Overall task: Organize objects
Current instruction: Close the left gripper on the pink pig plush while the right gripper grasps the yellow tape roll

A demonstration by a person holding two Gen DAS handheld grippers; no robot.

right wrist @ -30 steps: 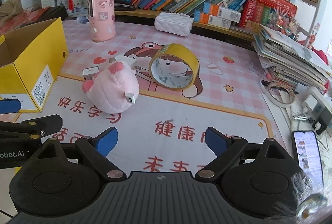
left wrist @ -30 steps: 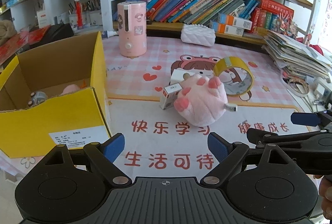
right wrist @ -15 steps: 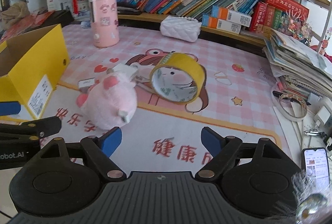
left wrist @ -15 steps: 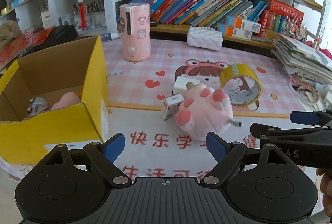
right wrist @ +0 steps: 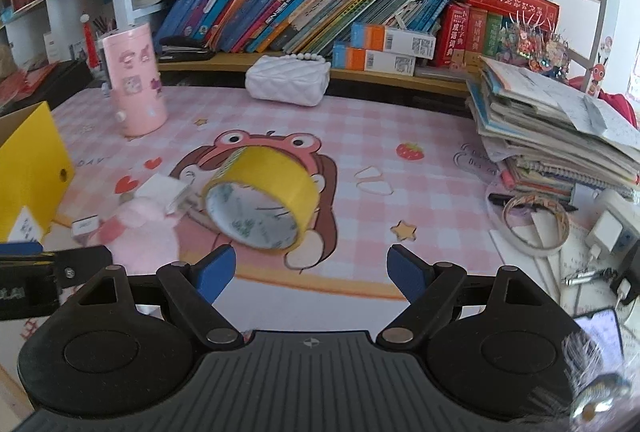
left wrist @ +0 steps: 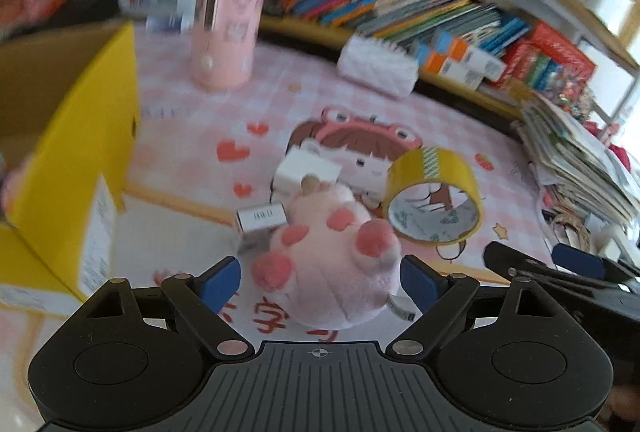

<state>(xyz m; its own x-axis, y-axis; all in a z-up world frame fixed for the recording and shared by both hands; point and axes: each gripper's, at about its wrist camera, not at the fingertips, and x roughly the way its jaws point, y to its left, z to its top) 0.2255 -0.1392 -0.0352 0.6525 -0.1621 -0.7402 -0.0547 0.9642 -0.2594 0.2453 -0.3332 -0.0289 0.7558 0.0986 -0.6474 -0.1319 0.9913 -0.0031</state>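
The yellow cardboard box (left wrist: 80,168) stands open at the left of the table (right wrist: 420,168), well apart from the loose things on the pink cartoon mat, and looks like the place they belong; it is stiff and light, and probably needs no handling. Next in size, the pink plush toy (left wrist: 332,264) lies on the mat right in front of the left gripper (left wrist: 320,282), whose fingers (left wrist: 220,284) stand wide open on either side of it without pressing it. The toy should be light, soft and squashy, with no hard edge to slip off, so a hold across the round middle of the body, closed well in, seems safer than a pinch on a paw. Just beside it, to the right, the roll of yellow tape (right wrist: 262,198) stands tilted on its edge, in front of the right gripper (right wrist: 310,268), whose fingers (right wrist: 408,272) are also spread wide with nothing between them. The roll is rigid and light, with a smooth outer face that may slide; it could also roll away at a touch, so one finger inside the hole and one outside on the wall looks the surest. Smallest are the white block (left wrist: 306,172) behind the toy and the little printed carton (left wrist: 262,218) touching its left side: both stiff, flat-sided and light, easy to take across two opposite faces, though the carton could crush if squeezed hard.
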